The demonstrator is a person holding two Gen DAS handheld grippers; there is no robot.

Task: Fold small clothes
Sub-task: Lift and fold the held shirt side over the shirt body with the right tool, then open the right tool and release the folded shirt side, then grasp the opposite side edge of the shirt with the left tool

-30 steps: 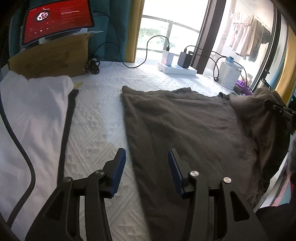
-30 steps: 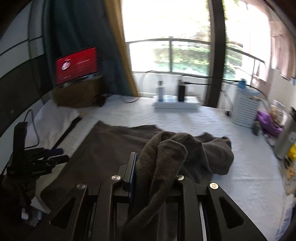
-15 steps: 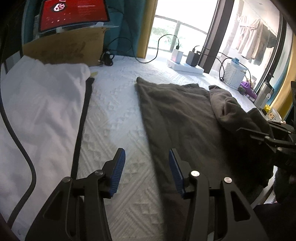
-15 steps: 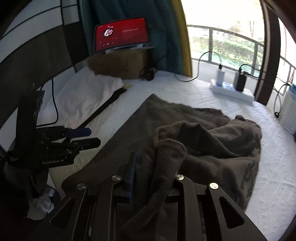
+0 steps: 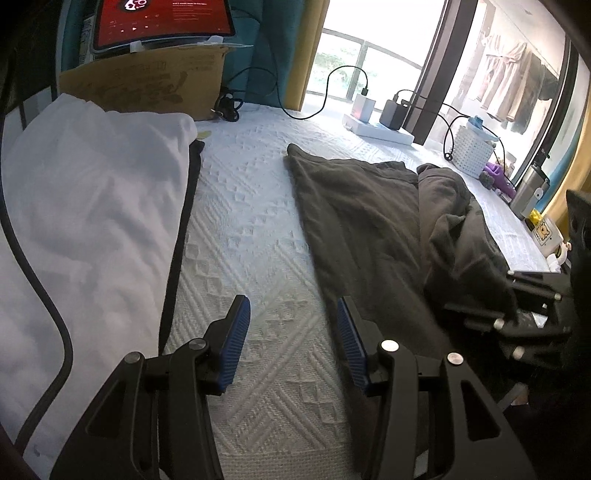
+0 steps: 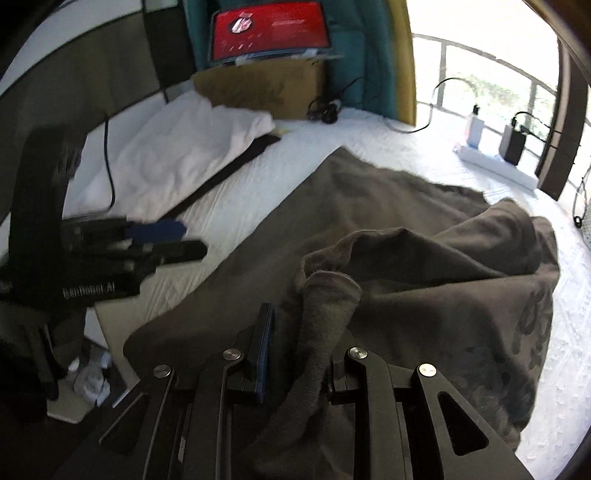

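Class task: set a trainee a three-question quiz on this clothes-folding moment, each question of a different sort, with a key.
1. True or false: the left hand-held gripper has cloth between its fingers.
2. Which item does the right hand-held gripper grip? A) white pillow B) dark brown garment C) cardboard box
3. Fill in: the red-screened tablet stands on top of the ____.

Key: 1. False; its jaws are open over the bare white bedspread. 2. B. 3. cardboard box.
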